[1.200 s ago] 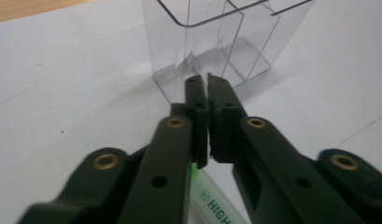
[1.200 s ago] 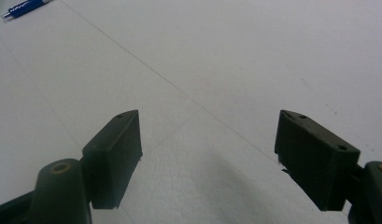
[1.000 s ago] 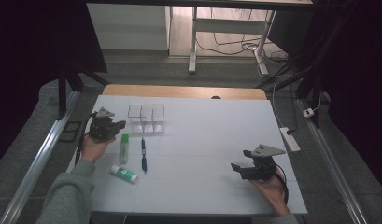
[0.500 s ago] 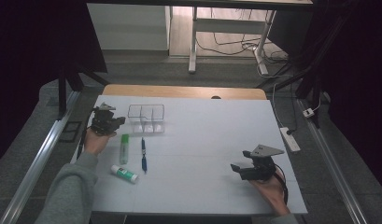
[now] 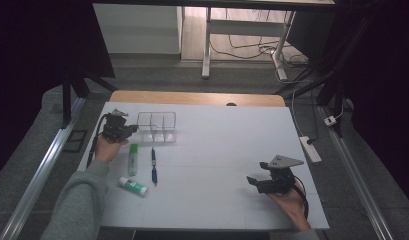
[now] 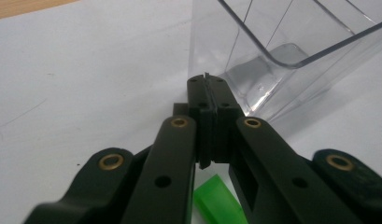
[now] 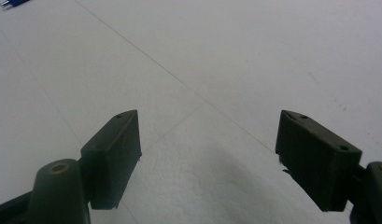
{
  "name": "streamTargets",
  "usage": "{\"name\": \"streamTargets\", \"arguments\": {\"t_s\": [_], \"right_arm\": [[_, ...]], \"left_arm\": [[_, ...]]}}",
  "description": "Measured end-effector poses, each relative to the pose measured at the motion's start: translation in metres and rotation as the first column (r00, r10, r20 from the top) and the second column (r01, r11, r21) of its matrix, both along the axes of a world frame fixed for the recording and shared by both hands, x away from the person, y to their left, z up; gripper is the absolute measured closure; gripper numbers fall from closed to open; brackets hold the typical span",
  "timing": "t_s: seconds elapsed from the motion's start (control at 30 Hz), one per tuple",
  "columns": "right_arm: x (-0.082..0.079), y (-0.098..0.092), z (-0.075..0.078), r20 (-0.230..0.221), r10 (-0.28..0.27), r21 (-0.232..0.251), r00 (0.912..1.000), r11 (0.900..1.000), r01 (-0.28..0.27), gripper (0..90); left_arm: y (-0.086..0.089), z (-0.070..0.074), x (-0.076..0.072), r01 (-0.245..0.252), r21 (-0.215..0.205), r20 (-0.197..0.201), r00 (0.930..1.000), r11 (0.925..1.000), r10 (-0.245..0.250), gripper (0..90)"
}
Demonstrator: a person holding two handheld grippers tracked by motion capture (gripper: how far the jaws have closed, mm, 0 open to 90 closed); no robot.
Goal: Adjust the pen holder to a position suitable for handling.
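My left gripper is shut with nothing in it, just left of a clear plastic compartment box at the back left of the white table. In the left gripper view the pads press flat together, close to the box's near corner, and a green cap lies under the jaws. A green marker, a blue pen and a white glue stick lie in front of the box. My right gripper hovers open over bare table at the front right, its fingers wide apart.
The white table sheet ends in a wooden strip at the back. A power strip hangs at the right edge. A blue pen tip peeks into the right gripper view's top left corner.
My left gripper has shifted a little farther back, closer to the left end of the clear box. The right gripper has stayed put.
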State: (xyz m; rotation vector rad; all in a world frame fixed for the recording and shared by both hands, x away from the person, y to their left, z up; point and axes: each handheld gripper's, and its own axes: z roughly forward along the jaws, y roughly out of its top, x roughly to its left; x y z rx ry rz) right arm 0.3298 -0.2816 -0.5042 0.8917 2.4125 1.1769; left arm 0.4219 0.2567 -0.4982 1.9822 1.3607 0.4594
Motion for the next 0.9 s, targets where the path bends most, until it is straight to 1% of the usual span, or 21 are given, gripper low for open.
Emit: {"name": "streamTargets", "arguments": {"t_s": [0.07,0.1,0.2,0.23,0.47,0.57,0.7,0.9], "right_arm": [[0.000,0.000,0.000,0.000,0.000,0.000,1.0000,1.000,0.000,21.6],[0.000,0.000,0.000,0.001,0.001,0.000,1.0000,1.000,-0.001,21.6],[0.000,0.000,0.000,0.002,0.001,0.000,1.0000,1.000,-0.001,21.5],[0.000,0.000,0.000,0.001,0.001,0.000,1.0000,1.000,-0.001,21.5],[0.000,0.001,0.000,0.001,0.003,-0.001,1.0000,1.000,-0.003,21.6],[-0.001,0.001,0.001,0.002,0.001,-0.001,1.0000,1.000,-0.001,21.6],[-0.002,0.001,0.002,0.015,0.001,0.006,0.9999,1.000,-0.001,21.9],[-0.001,0.002,0.001,0.008,-0.003,0.007,1.0000,1.000,0.003,21.8]], "left_arm": [[-0.001,0.000,0.000,0.002,0.002,0.000,1.0000,1.0000,-0.002,88.6],[-0.002,-0.001,0.001,-0.002,0.015,-0.001,1.0000,0.9999,0.002,88.6],[-0.002,-0.001,0.002,-0.002,0.006,-0.006,1.0000,1.0000,0.002,88.6],[-0.001,-0.002,0.002,-0.003,-0.002,-0.014,0.9999,1.0000,0.003,88.6],[-0.003,-0.003,0.003,0.001,0.009,-0.018,0.9998,1.0000,0.000,88.6],[-0.005,-0.003,0.003,0.007,0.009,-0.018,0.9998,0.9999,-0.006,88.6],[-0.007,-0.003,0.005,0.018,0.007,-0.015,0.9997,0.9998,-0.017,88.6],[-0.011,-0.003,0.008,0.024,0.005,-0.017,0.9996,0.9997,-0.024,88.6]]}}
